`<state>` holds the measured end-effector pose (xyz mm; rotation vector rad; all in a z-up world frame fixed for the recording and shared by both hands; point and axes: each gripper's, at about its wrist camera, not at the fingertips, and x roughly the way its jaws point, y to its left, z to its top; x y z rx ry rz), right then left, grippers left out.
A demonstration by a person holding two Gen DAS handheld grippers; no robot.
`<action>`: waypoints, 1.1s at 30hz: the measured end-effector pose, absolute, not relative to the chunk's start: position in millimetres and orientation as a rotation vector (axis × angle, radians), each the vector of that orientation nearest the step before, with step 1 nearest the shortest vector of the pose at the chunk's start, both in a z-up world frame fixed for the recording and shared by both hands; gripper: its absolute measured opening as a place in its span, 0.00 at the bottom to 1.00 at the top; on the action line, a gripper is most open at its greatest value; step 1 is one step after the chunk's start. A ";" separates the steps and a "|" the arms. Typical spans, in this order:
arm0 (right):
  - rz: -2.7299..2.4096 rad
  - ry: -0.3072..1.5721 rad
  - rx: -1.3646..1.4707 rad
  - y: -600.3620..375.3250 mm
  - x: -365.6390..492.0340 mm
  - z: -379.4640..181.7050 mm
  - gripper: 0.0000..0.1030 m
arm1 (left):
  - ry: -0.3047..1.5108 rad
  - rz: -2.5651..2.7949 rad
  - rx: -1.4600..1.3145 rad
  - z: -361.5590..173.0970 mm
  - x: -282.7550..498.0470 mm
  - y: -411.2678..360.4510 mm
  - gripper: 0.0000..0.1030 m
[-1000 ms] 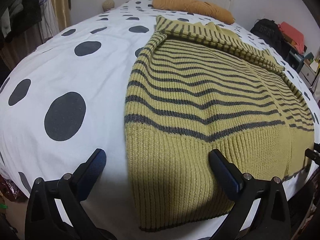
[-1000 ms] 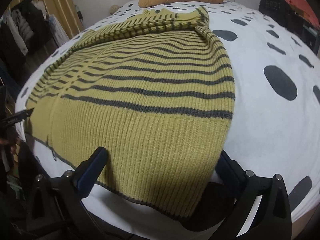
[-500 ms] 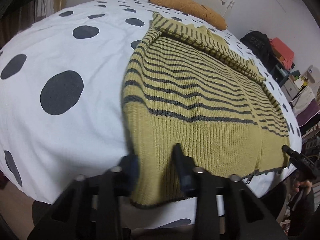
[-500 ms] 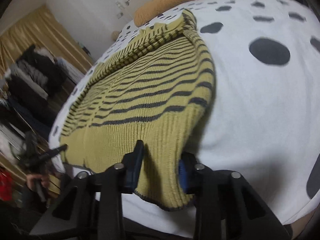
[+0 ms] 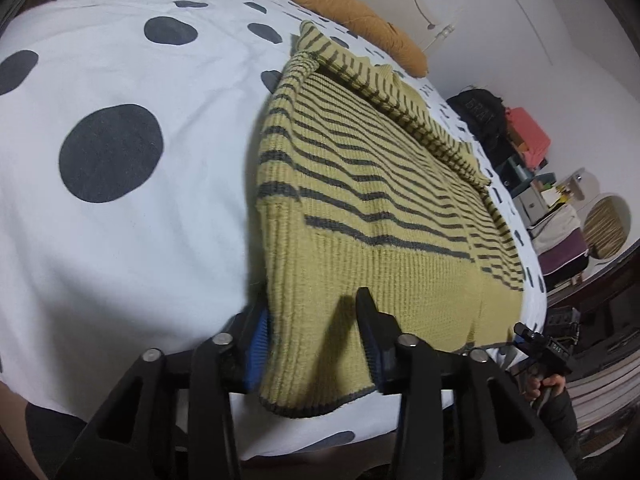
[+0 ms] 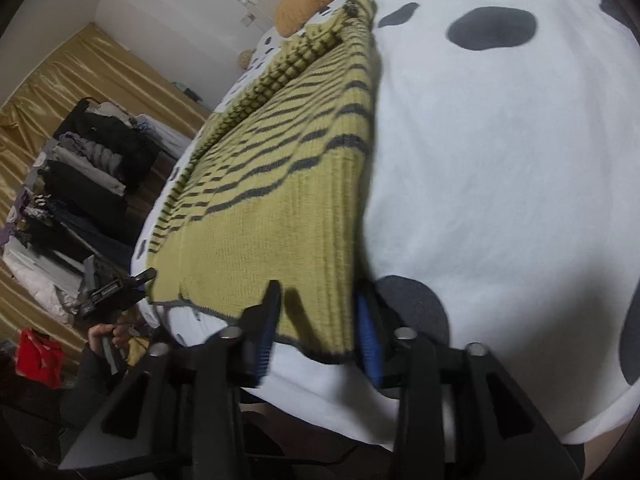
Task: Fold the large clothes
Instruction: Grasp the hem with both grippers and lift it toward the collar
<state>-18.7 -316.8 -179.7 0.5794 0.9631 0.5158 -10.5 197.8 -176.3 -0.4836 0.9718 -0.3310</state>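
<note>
A yellow-green knitted sweater with grey stripes lies spread on the polka-dot bed; it also shows in the right wrist view. My left gripper is shut on the sweater's hem at its left corner. My right gripper is shut on the hem at its right corner. Each gripper shows small in the other's view, the right gripper at the far hem corner and the left gripper likewise. The hem corners are lifted slightly off the bed edge.
An orange bolster pillow lies at the head of the bed. Bags and boxes stand right of the bed. A pile of dark clothes and gold curtains are on the left side.
Both grippers went from open around the hem to shut on it. Both views have tilted, and the hem corners now rise off the bed edge.
</note>
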 end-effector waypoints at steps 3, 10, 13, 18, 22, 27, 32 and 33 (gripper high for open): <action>0.549 0.963 0.573 -305.6 -11.3 -176.5 0.47 | 0.968 -0.345 -0.388 -171.0 -11.1 177.4 0.66; 0.582 0.997 0.597 -288.0 -8.6 -173.8 0.16 | 1.009 -0.299 -0.394 -171.3 -15.3 181.7 0.11; 0.591 0.958 0.643 -293.5 -16.0 -166.3 0.15 | 0.986 -0.313 -0.391 -161.6 -17.7 180.5 0.10; 0.622 0.875 0.612 -288.5 -11.7 -138.2 0.15 | 0.891 -0.337 -0.330 -126.3 -5.9 173.1 0.10; 0.611 0.811 0.531 -280.0 4.6 -107.0 0.14 | 0.843 -0.318 -0.270 -102.6 11.6 172.4 0.10; 0.586 0.765 0.494 -281.2 41.0 -76.0 0.13 | 0.817 -0.323 -0.293 -72.7 64.4 173.8 0.10; 0.549 0.708 0.479 -281.7 109.7 -44.6 0.13 | 0.780 -0.320 -0.279 -40.0 157.4 164.0 0.10; 0.544 0.697 0.476 -282.0 124.3 -39.7 0.13 | 0.779 -0.318 -0.276 -36.2 177.2 163.0 0.10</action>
